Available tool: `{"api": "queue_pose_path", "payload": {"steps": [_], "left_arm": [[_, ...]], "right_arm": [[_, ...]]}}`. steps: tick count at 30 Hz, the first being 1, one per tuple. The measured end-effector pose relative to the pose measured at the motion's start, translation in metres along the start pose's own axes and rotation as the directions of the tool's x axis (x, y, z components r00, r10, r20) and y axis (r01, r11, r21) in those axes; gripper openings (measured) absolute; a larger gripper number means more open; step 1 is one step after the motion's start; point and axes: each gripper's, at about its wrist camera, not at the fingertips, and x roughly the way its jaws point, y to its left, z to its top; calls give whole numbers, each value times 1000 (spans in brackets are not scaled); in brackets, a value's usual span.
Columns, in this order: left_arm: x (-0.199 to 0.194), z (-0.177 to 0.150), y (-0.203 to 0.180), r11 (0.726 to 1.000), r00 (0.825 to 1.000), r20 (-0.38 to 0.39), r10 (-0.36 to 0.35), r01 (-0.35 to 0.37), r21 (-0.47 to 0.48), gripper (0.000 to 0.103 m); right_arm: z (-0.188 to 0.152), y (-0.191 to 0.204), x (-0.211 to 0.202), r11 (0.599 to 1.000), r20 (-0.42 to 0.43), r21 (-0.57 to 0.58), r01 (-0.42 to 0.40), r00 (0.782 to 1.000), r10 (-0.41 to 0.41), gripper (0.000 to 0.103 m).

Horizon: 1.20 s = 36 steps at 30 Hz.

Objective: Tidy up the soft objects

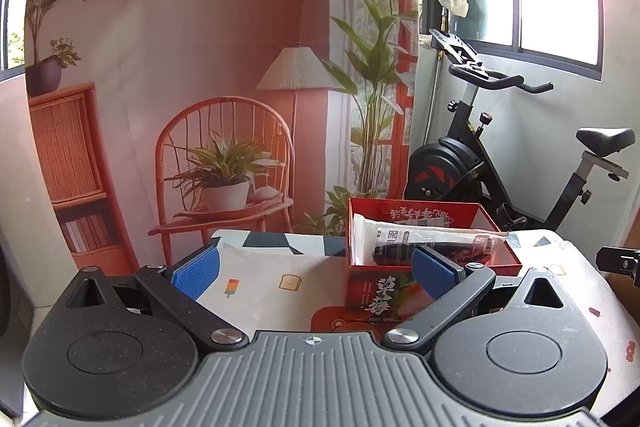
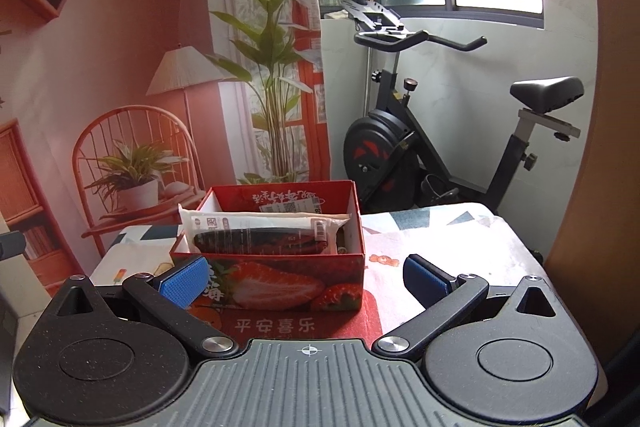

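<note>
A red strawberry-print box (image 1: 374, 297) (image 2: 280, 279) stands open on the table. Inside it lie soft packets in clear and white plastic (image 1: 424, 241) (image 2: 260, 233), one showing a dark folded item. My left gripper (image 1: 316, 273) is open, low over the table just left of the box; its right blue pad (image 1: 432, 273) overlaps the box's near wall in the view. My right gripper (image 2: 306, 281) is open too, straddling the box's front from a short way back, nothing between its fingers.
The table wears a patterned cloth (image 1: 272, 279) (image 2: 440, 247) with cartoon prints and a red printed patch (image 2: 276, 325) under the box. A black exercise bike (image 2: 432, 131) stands behind the table on the right. A printed room backdrop (image 1: 180, 67) hangs behind.
</note>
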Motion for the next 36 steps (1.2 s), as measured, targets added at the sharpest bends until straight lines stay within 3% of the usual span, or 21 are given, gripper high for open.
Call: {"api": "queue_pose_path", "payload": {"steps": [12,36], "left_arm": [[-37,-10,-1,1000,999,28,-30,30,0,103],[-37,-12,-1,999,999,25,-40,40,6,103]], "right_arm": [[-12,1,-46,1000,47,-19,12,999,-11,103],[-14,-2,-51,998,67,-31,46,997,-44,103]]}}
